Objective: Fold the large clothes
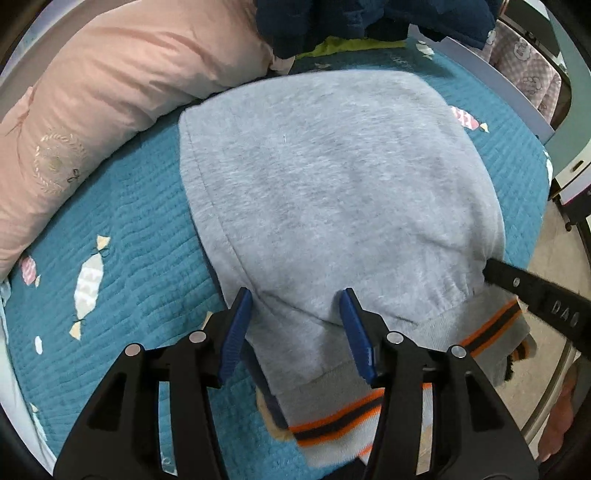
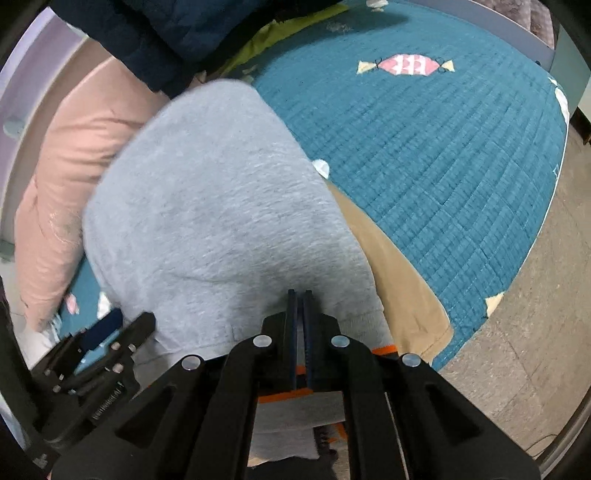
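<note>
A grey fleece garment (image 1: 332,177) (image 2: 221,221) lies folded on the teal quilt (image 1: 129,240) (image 2: 443,166), its orange-and-dark striped hem (image 1: 332,424) (image 2: 384,349) nearest me. My left gripper (image 1: 295,299) (image 2: 133,317) is open at the garment's near left corner. One blue pad stands just outside the cloth's edge and the other rests on top of the cloth. My right gripper (image 2: 300,293) (image 1: 489,271) is shut on the garment's near right edge, where the fabric puckers around its tip.
A pink pillow (image 1: 92,110) (image 2: 62,184) borders the garment on the left. A navy garment (image 1: 369,14) (image 2: 166,33) and a green cloth (image 1: 343,46) lie at the far end. A tan cloth (image 2: 399,277) shows beside the grey one. The floor (image 2: 535,314) begins at the quilt's right edge.
</note>
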Available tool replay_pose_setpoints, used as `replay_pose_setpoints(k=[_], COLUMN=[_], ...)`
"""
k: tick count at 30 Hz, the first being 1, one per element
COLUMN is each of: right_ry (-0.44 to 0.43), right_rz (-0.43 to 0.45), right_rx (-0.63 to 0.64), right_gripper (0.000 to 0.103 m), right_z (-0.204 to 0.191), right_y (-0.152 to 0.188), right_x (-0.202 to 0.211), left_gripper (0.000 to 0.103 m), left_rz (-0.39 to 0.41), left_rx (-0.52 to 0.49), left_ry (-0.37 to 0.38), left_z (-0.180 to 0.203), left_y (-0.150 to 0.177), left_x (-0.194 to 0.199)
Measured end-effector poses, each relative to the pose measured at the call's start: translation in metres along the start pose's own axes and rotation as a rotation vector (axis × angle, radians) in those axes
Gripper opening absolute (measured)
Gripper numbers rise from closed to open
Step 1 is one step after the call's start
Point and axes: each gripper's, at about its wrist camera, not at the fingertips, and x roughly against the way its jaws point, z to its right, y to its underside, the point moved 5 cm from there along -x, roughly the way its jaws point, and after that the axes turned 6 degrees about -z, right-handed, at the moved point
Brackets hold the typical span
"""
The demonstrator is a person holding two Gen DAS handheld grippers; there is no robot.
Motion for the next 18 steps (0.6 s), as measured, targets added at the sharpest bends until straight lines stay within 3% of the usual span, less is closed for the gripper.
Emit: replay_pose_setpoints(k=[2, 4, 5, 6, 8, 11, 13, 18], right_ry=[-0.021, -0.022, -0.015, -0.007, -0.006, -0.018, -0.016, 0.038], right_rz=[0.023, 0.048, 0.078, 0.12, 0.209, 0.259, 0.292, 0.378], right_rx=[0.005, 0.011, 0.013, 0.009, 0.002, -0.028, -0.032, 0.008], right_gripper=[0.008, 0.031, 0.06, 0.079, 0.084, 0.087, 0.088, 0.09], right_z=[-0.005, -0.011, -0.016, -0.019, -0.027, -0.035, -0.045, -0.075], right_y=[0.004, 0.006, 0.01, 0.014, 0.024, 0.04, 0.057, 0.102], right_x=[0.015, 0.028, 0.039, 0.05, 0.073, 0.095, 0.11, 0.143], left_gripper=[0.051, 0.052, 0.054, 0.061, 0.065, 0.082, 0.087, 0.091], left_rz=[0.005, 0.014, 0.02, 0.03, 0.065, 0.103, 0.126, 0.179], left_rx=[0.015, 0.031, 0.039, 0.044, 0.049, 0.074, 0.093, 0.098], left_ry=[0.024, 0.041, 0.045, 0.049, 0.049, 0.009, 0.039, 0.01], left_z=[-0.003, -0.006, -0.008, -0.011, -0.016, -0.029, -0.038, -0.063], left_y=[0.005, 0.011, 0.015, 0.019, 0.028, 0.042, 0.055, 0.089], left_x=[0.013, 0.025, 0.032, 0.041, 0.058, 0.085, 0.105, 0.146])
